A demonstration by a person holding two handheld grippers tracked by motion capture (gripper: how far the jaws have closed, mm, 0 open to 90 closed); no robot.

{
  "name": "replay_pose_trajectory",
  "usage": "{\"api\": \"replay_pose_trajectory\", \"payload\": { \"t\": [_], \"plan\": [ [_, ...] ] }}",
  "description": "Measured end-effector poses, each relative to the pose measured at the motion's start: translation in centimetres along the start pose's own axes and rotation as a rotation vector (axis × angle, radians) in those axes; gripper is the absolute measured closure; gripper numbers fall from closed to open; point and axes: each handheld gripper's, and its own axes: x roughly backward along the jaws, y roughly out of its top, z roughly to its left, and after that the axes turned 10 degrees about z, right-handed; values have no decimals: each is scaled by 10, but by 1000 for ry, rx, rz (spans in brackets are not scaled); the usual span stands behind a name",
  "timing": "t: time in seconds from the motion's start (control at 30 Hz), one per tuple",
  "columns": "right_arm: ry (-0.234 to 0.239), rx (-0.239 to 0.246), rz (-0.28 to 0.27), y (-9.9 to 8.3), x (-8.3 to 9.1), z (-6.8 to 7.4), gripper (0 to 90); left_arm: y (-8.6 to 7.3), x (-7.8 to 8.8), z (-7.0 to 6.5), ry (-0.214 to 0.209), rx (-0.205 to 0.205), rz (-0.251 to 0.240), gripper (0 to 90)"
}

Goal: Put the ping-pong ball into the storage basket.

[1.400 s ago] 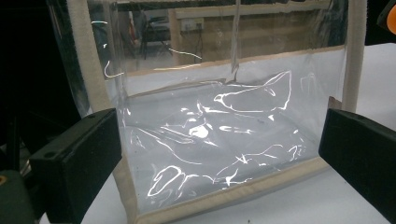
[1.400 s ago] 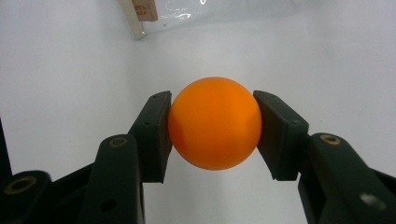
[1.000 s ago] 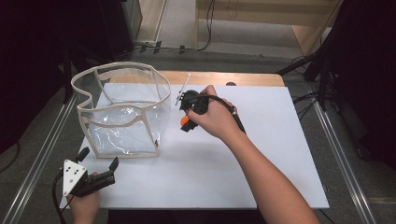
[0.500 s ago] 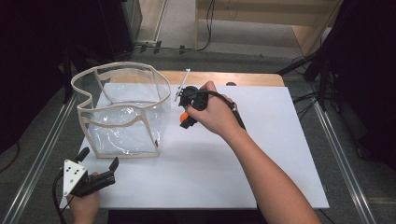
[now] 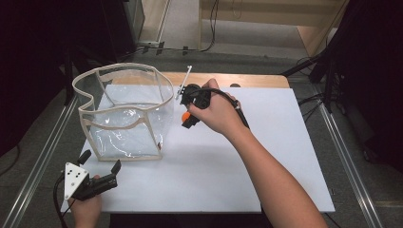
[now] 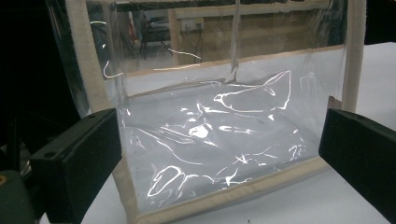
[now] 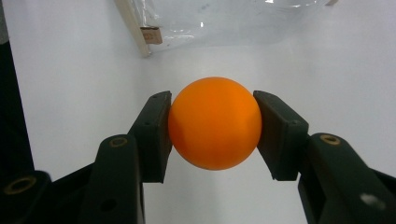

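Note:
An orange ball [image 7: 214, 122] is clamped between the two black jaws of my right gripper [image 7: 212, 126]. From above, that right gripper [image 5: 186, 118] hangs over the white table just right of a clear plastic bag [image 5: 124, 114] with beige trim, and the orange ball [image 5: 186, 116] shows at its tip. The bag stands upright with its mouth open. My left gripper [image 5: 99, 160] rests near the table's front left corner, jaws wide apart and nothing between them. It faces the bag [image 6: 219, 135] at close range.
The white table [image 5: 266, 156] has bare room to the right and in front of the bag. A thin white stick [image 5: 183, 81] lies near the far wooden edge. Metal rails run along both sides of the table.
The right gripper with the ball has drifted slightly toward the bag and the far side. The left gripper has stayed in place.

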Motion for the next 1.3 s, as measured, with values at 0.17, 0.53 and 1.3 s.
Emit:
{"api": "replay_pose_trajectory", "payload": {
  "t": [0.17,0.53,1.3],
  "plan": [
    [-1,6,-3,1,2,-2,476,0,0,0,0,0,1,0],
    [-5,-1,6,2,10,-2,475,0,0,0,0,0,0,0],
    [-26,8,10,7,29,-4,476,0,0,0,-1,1,-1,0]
  ]
}}
